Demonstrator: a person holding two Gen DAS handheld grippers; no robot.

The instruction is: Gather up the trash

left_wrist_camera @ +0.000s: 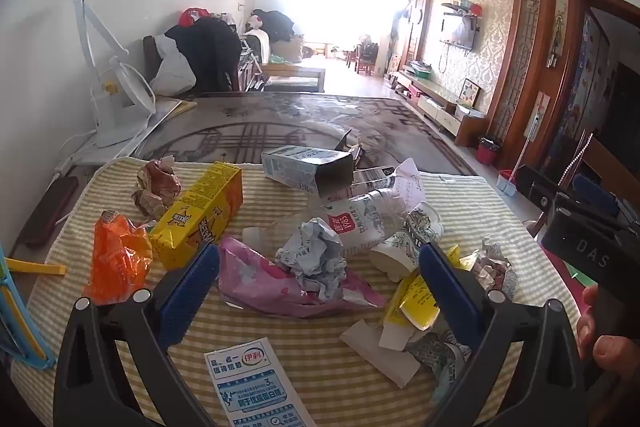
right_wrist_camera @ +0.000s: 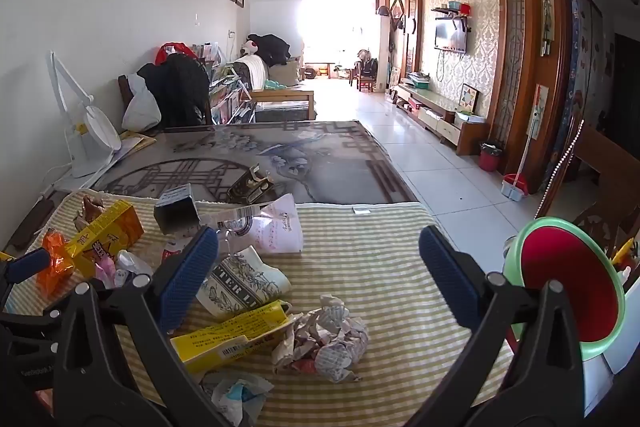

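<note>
Left gripper [left_wrist_camera: 318,263]: I see my jaws spread wide, holding nothing, hovering above the striped mat [left_wrist_camera: 280,343].
Far left of it: an orange wrapper [left_wrist_camera: 118,261] lies outside my left finger, touching the yellow carton [left_wrist_camera: 200,217] just ahead of that fingertip.
Between its fingers: a pink bag [left_wrist_camera: 280,287] with a crumpled pale-blue paper ball [left_wrist_camera: 316,259] on top.
Ahead of it: a squashed water bottle [left_wrist_camera: 360,223] and, beyond that, a blue-white milk carton [left_wrist_camera: 308,169] on its side.
By its right finger: a crushed paper cup [left_wrist_camera: 404,243].
Right gripper [right_wrist_camera: 318,275]: I see these jaws wide apart too, empty, over the same mat [right_wrist_camera: 400,307].
Between its fingers, towards the left one: a crumpled printed wrapper [right_wrist_camera: 328,341], touching a flattened yellow box [right_wrist_camera: 232,333].
Right of it: a red-and-green bin [right_wrist_camera: 568,291] just outside my right finger, off the mat's edge.
</note>
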